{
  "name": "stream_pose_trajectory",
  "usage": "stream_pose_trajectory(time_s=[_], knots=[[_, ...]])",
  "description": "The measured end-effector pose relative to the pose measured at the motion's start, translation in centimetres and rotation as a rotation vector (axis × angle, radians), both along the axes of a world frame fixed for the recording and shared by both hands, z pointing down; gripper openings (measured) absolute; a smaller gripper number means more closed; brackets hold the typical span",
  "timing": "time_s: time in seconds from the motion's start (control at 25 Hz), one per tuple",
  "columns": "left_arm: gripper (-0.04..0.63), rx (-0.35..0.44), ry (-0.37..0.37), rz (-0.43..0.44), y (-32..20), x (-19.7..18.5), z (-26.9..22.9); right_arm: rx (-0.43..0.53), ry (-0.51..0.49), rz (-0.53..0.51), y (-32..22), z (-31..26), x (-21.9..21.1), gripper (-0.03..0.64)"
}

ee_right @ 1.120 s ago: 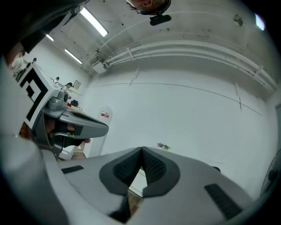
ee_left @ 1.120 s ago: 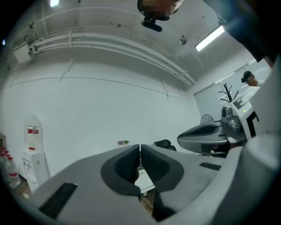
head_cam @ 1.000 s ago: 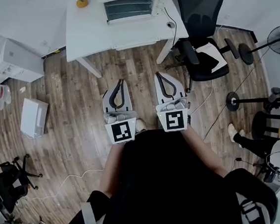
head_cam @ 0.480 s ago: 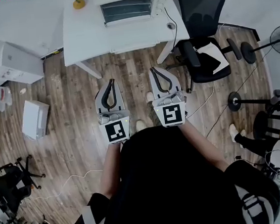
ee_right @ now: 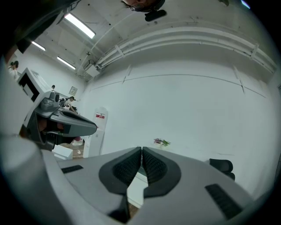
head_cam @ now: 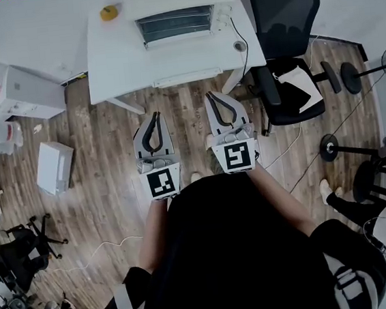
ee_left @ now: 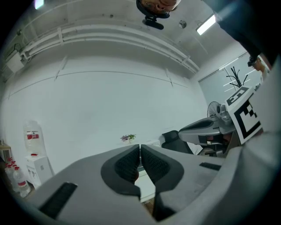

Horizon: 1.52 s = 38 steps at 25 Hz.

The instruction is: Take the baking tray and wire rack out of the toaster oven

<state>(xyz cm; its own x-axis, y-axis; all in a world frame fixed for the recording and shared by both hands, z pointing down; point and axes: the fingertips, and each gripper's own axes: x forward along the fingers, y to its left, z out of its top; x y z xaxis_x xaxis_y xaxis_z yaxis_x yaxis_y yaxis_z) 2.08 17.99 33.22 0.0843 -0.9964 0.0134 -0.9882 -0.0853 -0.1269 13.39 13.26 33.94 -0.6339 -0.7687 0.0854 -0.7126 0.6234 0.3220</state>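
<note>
A white toaster oven [head_cam: 179, 18] with a glass door stands at the back of a white table [head_cam: 121, 58] in the head view; its door looks closed, and the tray and rack inside cannot be made out. My left gripper [head_cam: 153, 115] and right gripper [head_cam: 216, 96] are held side by side over the wooden floor, just short of the table's front edge, both pointing at it. Both are shut with nothing between the jaws. In the left gripper view the left gripper [ee_left: 140, 146] has its pads together; the right gripper [ee_right: 142, 150] looks the same in its own view.
A yellow round object [head_cam: 108, 13] lies on the table left of the oven, and a cable runs from the oven to a small round thing [head_cam: 240, 45]. A black office chair [head_cam: 284, 45] stands right of the table. White boxes [head_cam: 54, 167] and fan stands [head_cam: 329, 147] stand on the floor.
The person has walked toward the table. Both grippers, still shut, have come closer to its front edge, and the oven has moved lower in the head view.
</note>
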Motion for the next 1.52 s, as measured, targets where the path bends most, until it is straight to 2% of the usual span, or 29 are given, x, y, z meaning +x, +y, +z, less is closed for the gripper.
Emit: stream_pose_trajectory(time_s=[0.6,0.88,1.04,1.52], knots=[[0.029,-0.037,-0.045,-0.024,-9.2,2.6,0.6,-0.044,-0.018,-0.023,-9.6,1.4,2.7,0.032],[0.029,-0.077,-0.083,-0.045,-12.1,4.3,1.8,-0.12,-0.055,-0.042,-12.9,3.5,3.9,0.032],[0.029,-0.087,-0.079,-0.056,-12.8,4.5,2.3,-0.161,-0.047,-0.029,-14.1,5.1,4.4,0.032],[0.029,-0.165,-0.132,-0.034,-18.4,1.9,5.3,-0.116,0.082,-0.015,-18.9,6.6,3.2,0.032]])
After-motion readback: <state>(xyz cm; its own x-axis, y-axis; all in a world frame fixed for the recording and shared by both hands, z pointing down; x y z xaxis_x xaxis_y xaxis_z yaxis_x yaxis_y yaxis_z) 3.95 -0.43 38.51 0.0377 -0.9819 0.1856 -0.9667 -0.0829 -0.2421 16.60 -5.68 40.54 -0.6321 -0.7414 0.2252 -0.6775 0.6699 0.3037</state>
